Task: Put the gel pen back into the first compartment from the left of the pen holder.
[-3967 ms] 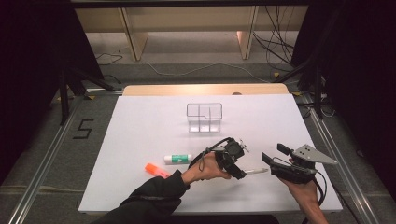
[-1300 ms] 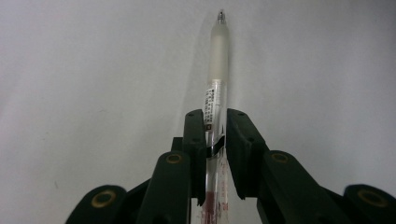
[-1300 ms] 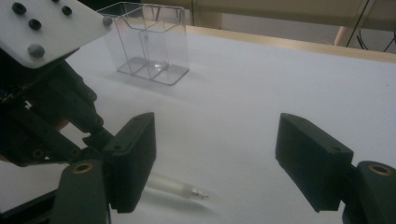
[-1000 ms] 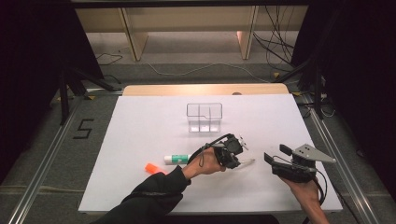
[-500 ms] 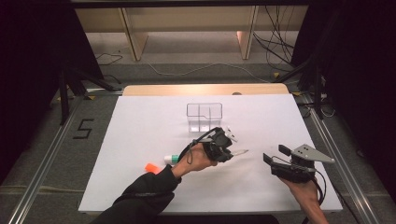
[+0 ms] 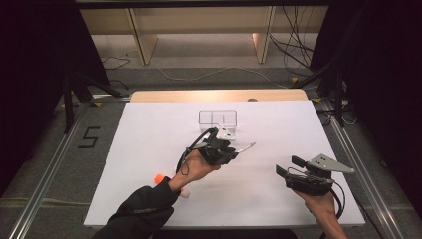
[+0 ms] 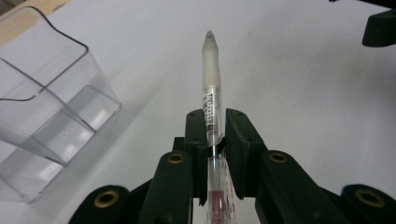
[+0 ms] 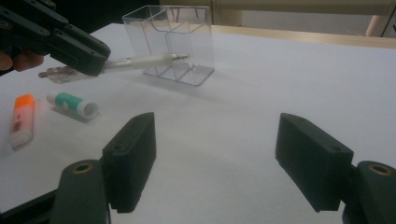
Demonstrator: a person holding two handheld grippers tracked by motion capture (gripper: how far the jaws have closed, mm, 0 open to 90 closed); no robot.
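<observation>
So the left gripper (image 6: 234,151) has lifted the pen (image 7: 210,79) toward the clear box (image 6: 217,118) mid-frame, clamped tight; right gripper (image 8: 215,154) idles wide.

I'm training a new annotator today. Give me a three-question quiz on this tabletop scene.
1. True or false: the left tongs are shut on a pen.
2. Which tongs hold nothing? A) left B) right
3. Fill in: the clear organizer stands on the ____ table.

Key: 1 true, the pen sticks out past the tips. 2 B, the right tongs stand open. 3 white.
</observation>
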